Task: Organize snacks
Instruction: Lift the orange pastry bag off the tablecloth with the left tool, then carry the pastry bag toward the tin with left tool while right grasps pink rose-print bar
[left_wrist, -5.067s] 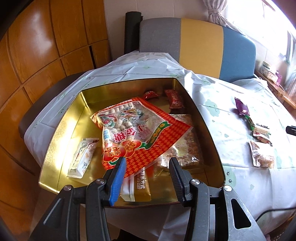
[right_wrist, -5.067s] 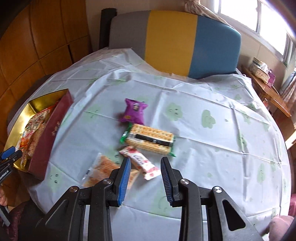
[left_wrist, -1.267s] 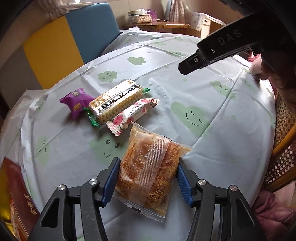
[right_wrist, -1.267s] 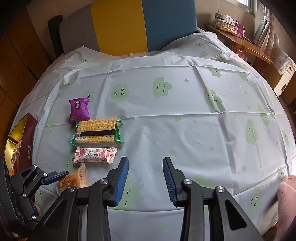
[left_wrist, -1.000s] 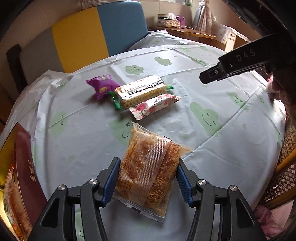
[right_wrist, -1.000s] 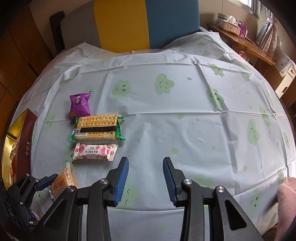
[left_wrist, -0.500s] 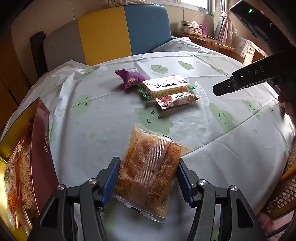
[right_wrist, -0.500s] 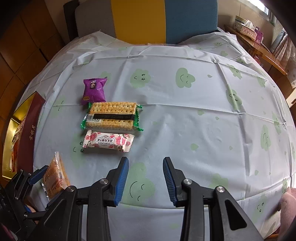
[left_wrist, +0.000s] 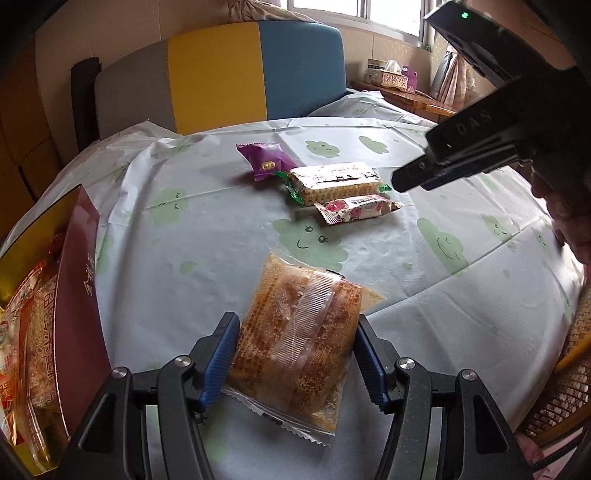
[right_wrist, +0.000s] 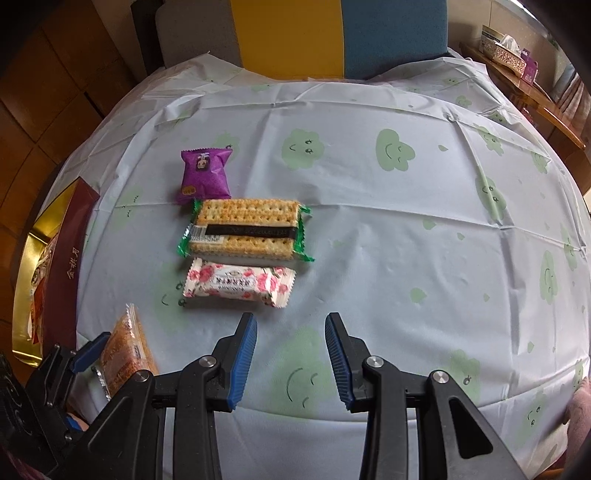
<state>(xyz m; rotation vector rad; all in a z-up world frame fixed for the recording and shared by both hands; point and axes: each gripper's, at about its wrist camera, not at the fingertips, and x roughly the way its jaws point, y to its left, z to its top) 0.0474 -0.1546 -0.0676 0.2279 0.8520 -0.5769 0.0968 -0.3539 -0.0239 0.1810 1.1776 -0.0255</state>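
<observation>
My left gripper (left_wrist: 295, 328) is shut on a clear packet of orange-brown crumbly snack (left_wrist: 295, 325) and holds it above the table; the packet also shows in the right wrist view (right_wrist: 123, 350). My right gripper (right_wrist: 290, 328) is open and empty, just in front of a pink floral packet (right_wrist: 240, 282). Behind that lie a cracker pack with green ends (right_wrist: 245, 227) and a purple packet (right_wrist: 205, 175). The gold tin with a dark red wall (left_wrist: 74, 295) stands at the left, with snack bags inside.
The round table has a pale cloth with green clouds (right_wrist: 424, 240). A grey, yellow and blue chair (left_wrist: 221, 74) stands behind it. A wooden side table with a tissue box (left_wrist: 391, 75) is at the far right. A wicker chair (left_wrist: 569, 387) is at the right edge.
My left gripper has carried the orange-brown packet leftward, so more of the gold tin is in view. My right gripper has moved closer to the pink floral packet.
</observation>
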